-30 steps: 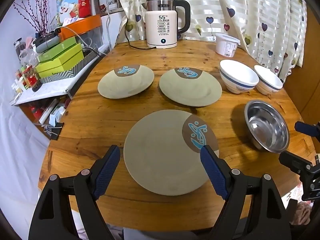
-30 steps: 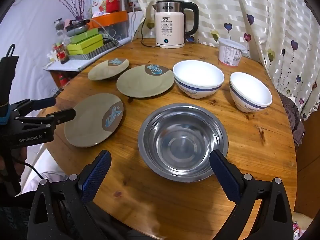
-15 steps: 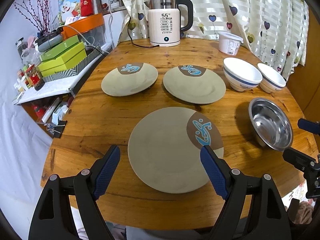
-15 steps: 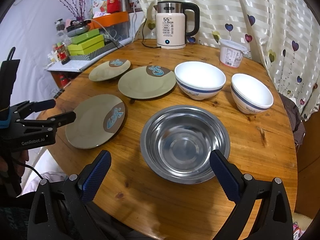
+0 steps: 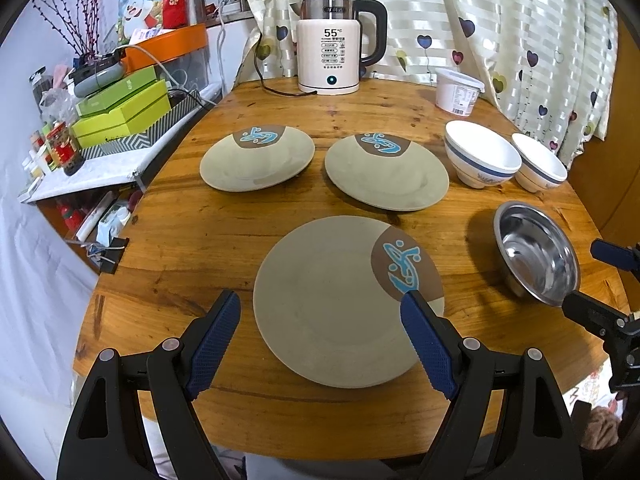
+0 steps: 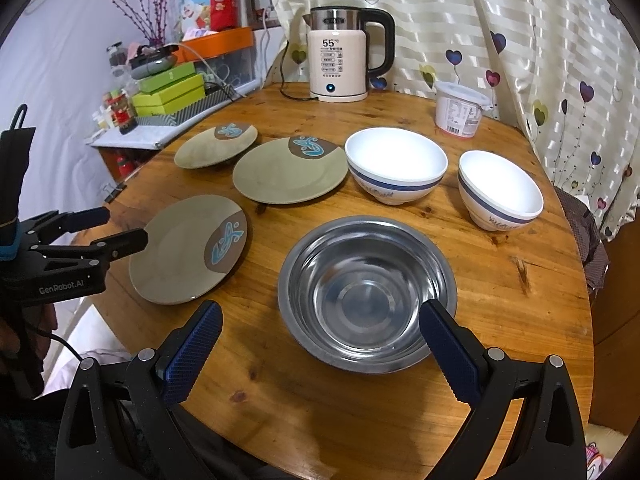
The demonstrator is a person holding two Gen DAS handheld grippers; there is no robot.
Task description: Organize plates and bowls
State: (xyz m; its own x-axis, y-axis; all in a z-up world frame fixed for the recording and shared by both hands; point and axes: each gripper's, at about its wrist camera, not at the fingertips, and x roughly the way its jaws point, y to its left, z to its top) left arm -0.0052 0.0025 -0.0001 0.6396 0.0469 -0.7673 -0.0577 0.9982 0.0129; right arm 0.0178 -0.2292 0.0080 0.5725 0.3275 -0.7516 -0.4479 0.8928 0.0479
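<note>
I hold my left tongs [image 5: 320, 338] open over the near plate [image 5: 344, 304] and my right tongs [image 6: 320, 346] open at the steel bowl [image 6: 368, 292], poised to begin stacking.

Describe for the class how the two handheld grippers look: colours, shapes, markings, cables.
Both the left gripper and right gripper are black frames with triangular cut-outs, silver rivets and ribbed blue fingers. The left gripper's side reads "GenRobot.AI", with a thin black cable below.

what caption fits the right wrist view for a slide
Open right gripper poised over a steel bowl, with three plates and two white bowls laid out beyond.
</note>
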